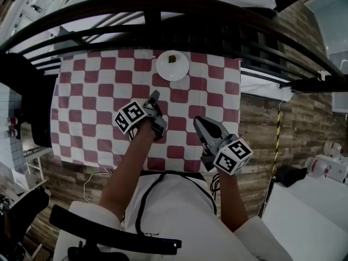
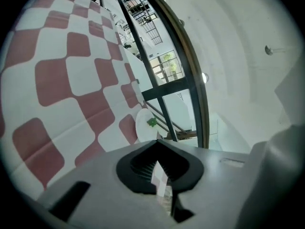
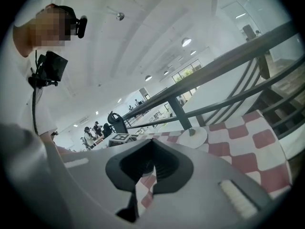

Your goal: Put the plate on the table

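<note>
A white plate [image 1: 173, 67] with a small green bit [image 1: 172, 59] on it rests on the red-and-white checked tablecloth [image 1: 98, 91], at the table's far edge near the middle. The plate [image 2: 144, 126] shows small ahead in the left gripper view, and the plate [image 3: 193, 137] also appears beyond the jaws in the right gripper view. My left gripper [image 1: 155, 95] hovers over the cloth's middle, well short of the plate, jaws shut and empty. My right gripper [image 1: 197, 122] hangs nearer the front edge on the right, jaws together with nothing between them.
A dark curved railing [image 1: 163, 15] runs along the far side of the table just behind the plate. Wooden floor [image 1: 261, 124] lies to the right. A white surface [image 1: 310, 211] sits at lower right and dark furniture [image 1: 22, 102] at the left.
</note>
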Demonstrator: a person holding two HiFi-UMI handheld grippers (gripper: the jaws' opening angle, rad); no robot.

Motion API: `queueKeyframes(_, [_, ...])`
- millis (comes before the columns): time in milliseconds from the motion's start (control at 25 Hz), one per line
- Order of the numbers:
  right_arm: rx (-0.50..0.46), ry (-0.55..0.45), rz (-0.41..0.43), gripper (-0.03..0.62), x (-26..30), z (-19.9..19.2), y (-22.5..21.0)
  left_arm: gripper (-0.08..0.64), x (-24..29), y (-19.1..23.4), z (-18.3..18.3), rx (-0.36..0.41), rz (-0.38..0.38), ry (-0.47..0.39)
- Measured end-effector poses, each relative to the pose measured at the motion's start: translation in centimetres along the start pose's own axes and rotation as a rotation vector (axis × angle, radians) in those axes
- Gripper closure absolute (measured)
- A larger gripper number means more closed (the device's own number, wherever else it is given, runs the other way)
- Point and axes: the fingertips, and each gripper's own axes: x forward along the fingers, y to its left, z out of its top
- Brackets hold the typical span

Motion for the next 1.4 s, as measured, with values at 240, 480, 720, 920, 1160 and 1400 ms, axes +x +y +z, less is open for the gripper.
queueKeyframes(240, [-0.020,-0.019,-0.008,0.584,-1.0,0.8,3.1,0.552,-6.5,-1.9,-0.6,0.049,-0.021,0.031])
queueKeyframes(480, [-0.022,-0.036,-0.021,0.584,-2.2,0.6,5.2,0.552,-11.4,-4.4,-1.1,0.111,-0.075,0.068])
queueKeyframes(720, [-0.031,-0.053,-0.017,0.584,-3.6,0.0,7.1,0.552,-15.8,-6.1,-1.7,0.205,-0.121,0.078])
queueKeyframes(920, [-0.052,-0.047,-0.009,0.584,-4.2,-0.2,8.2,0.552,-18.7,-6.8,-2.4,0.318,-0.137,0.095])
queueKeyframes(1160, [-0.054,-0.058,-0.024,0.584,-4.5,-0.2,8.7,0.552,-20.3,-7.5,-2.4,0.387,-0.174,0.106])
queueKeyframes(1400, [-0.064,-0.060,-0.024,0.584,-4.0,0.0,9.1,0.552,-20.1,-8.0,-2.0,0.402,-0.184,0.110])
